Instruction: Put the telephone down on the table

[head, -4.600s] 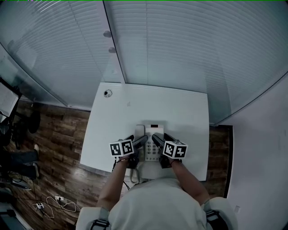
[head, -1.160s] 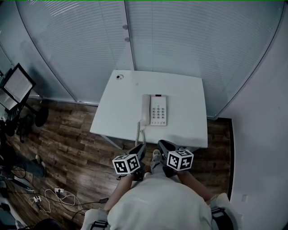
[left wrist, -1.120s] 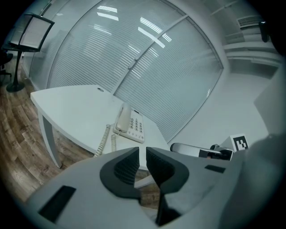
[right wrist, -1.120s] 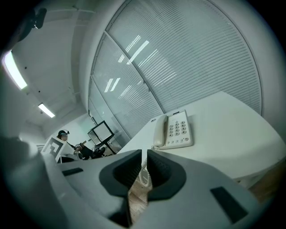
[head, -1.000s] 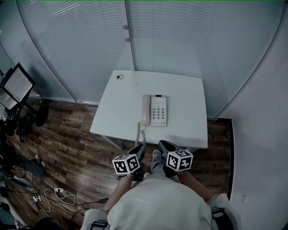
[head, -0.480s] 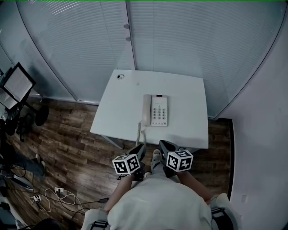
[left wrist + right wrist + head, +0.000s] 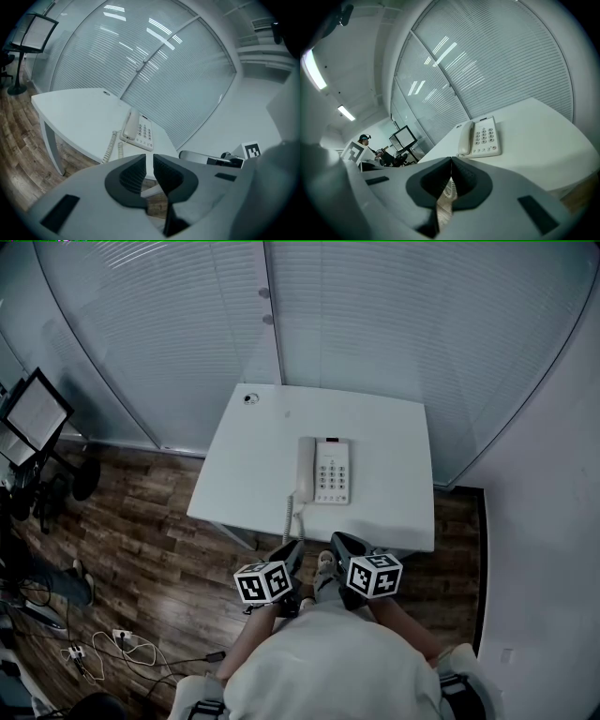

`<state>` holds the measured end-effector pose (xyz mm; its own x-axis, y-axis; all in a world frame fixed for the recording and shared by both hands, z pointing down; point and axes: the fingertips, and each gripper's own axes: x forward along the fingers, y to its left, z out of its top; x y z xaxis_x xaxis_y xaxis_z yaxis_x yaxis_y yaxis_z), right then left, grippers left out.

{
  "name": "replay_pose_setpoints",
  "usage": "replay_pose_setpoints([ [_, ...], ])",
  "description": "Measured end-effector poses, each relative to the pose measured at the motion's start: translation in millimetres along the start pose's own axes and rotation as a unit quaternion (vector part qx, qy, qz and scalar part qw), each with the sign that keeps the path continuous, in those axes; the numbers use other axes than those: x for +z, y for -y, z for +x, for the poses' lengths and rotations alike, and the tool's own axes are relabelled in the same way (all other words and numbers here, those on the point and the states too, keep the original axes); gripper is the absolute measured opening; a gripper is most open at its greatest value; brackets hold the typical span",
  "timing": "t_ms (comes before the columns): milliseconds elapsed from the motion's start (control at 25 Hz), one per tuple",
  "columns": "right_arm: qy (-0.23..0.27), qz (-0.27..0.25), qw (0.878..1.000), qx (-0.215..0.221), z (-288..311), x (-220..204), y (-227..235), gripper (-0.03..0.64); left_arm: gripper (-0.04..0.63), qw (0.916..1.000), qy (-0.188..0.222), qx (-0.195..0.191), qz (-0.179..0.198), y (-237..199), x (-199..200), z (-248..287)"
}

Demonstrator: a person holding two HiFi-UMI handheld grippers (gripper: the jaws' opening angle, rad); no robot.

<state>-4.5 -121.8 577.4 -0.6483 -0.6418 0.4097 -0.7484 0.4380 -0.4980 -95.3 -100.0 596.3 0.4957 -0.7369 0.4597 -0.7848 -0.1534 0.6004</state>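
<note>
The white telephone (image 7: 325,471) lies flat on the white table (image 7: 394,512), its handset in the cradle on the left side. Its coiled cord (image 7: 291,515) hangs over the table's front edge. Both grippers are held close to my body, short of that edge and apart from the telephone. My left gripper (image 7: 294,551) is shut with nothing between its jaws, and so is my right gripper (image 7: 336,542). The left gripper view shows the telephone (image 7: 138,131) beyond the closed jaws (image 7: 149,160). From the right gripper view the telephone (image 7: 481,137) also lies ahead of the jaws (image 7: 451,162).
A glass wall with blinds (image 7: 375,324) curves behind the table. A small round fitting (image 7: 248,399) sits at the table's far left corner. A screen on a stand (image 7: 33,413) and loose cables (image 7: 112,648) are on the wooden floor to the left.
Since the earliest frame I have stepped back from the table and both grippers have come off the telephone. Over the last second nothing has visibly moved.
</note>
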Motion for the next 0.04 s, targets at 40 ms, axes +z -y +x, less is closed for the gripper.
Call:
replay_pose_setpoints([
  [40,0.0,0.0,1.0,0.0,0.6,0.3,0.4,0.021,0.064,1.0,0.0,0.0,0.0,-0.5,0.3,0.6],
])
